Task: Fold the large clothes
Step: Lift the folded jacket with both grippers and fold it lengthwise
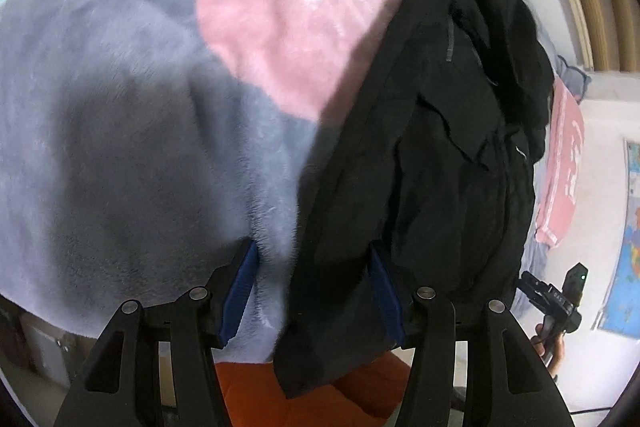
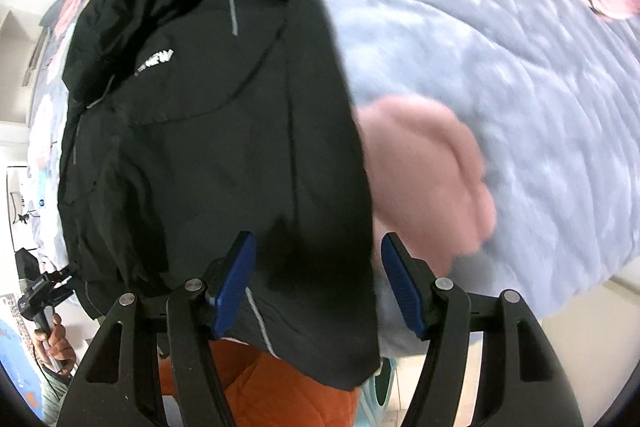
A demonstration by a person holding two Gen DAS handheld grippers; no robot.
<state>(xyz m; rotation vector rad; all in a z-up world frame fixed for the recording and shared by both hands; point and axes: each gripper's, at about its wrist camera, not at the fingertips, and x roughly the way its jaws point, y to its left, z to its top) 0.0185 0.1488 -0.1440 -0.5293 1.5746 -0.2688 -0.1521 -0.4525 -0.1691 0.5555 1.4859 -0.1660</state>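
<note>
A black jacket (image 1: 440, 147) lies lengthwise on a fluffy grey and pink blanket (image 1: 120, 107), its sides folded in and its hem hanging over the near edge. My left gripper (image 1: 314, 291) is open above the hem's left edge, with blanket and black cloth between the blue pads and neither pad pressing. In the right wrist view the jacket (image 2: 208, 147) shows a white logo (image 2: 160, 61). My right gripper (image 2: 320, 291) stands open over the hem's right edge, with cloth between the pads but not pinched. Each gripper appears small in the other's view, held by a hand (image 2: 52, 335).
The blanket (image 2: 500, 67) covers a bed. A pink cloth (image 1: 560, 167) lies beyond the jacket. Orange fabric on the person (image 1: 320, 399) is just below the bed's near edge. A blue map poster (image 1: 628, 267) hangs on the white wall.
</note>
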